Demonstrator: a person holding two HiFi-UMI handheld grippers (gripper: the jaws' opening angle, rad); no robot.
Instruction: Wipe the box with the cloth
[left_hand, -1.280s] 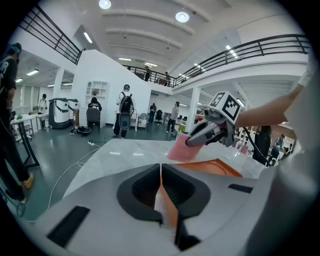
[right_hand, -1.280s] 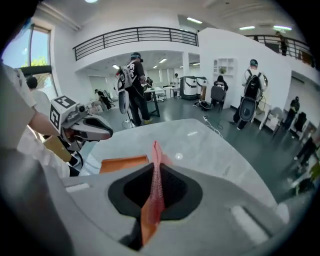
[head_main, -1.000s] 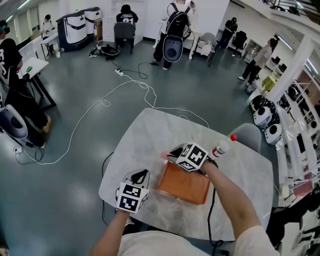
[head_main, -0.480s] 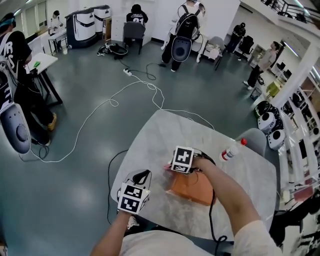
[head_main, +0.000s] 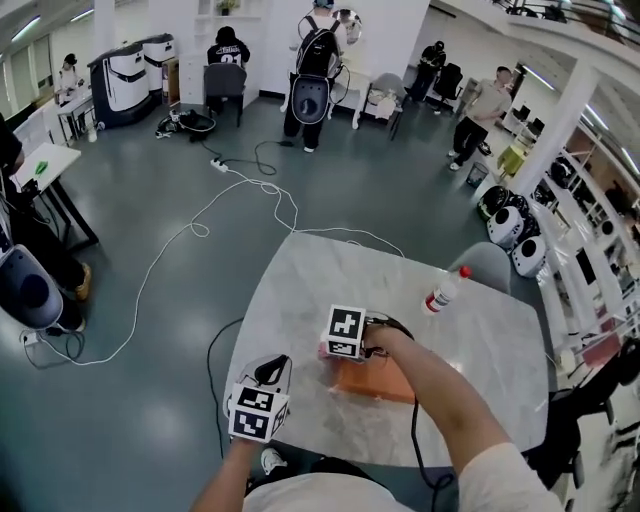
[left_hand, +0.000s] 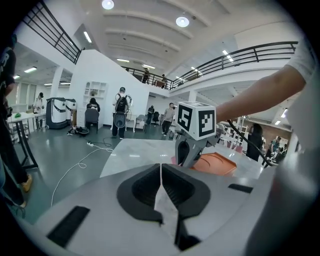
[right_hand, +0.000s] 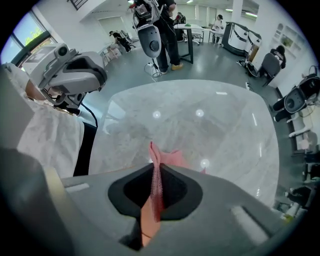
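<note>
Currently the left claw is fully closed with nothing between its jaws. It hangs over the tabletop at about eight o'clock from the box, clear of it.

The orange box lies near the tabletop's six o'clock edge. The right claw is clamped on the pink cloth: one fold is pinched upright between the jaws and the rest is bunched below the tips. I judge the step in hand to be a wiping pass at the box's nine o'clock end.

To do the pass well:
- Hold the clamp firm, so that the cloth does not slip out under drag.
- Press lightly, so that the cloth and not the claw tips meets the box.
- Stroke along the surface toward three o'clock in overlapping lanes.
- If the box slides, brace its eight o'clock corner with the left claw.

View differences:
- The left gripper view shows the right claw side-on, tips down at the box's near rim, with a little pink at its base.
- The right gripper view shows the grip on the cloth, but only marble beyond it and no box.
- The head view shows the layout, but the marker cube covers the contact point.
- Only the head view shows the bottle, well apart at one o'clock.
</note>
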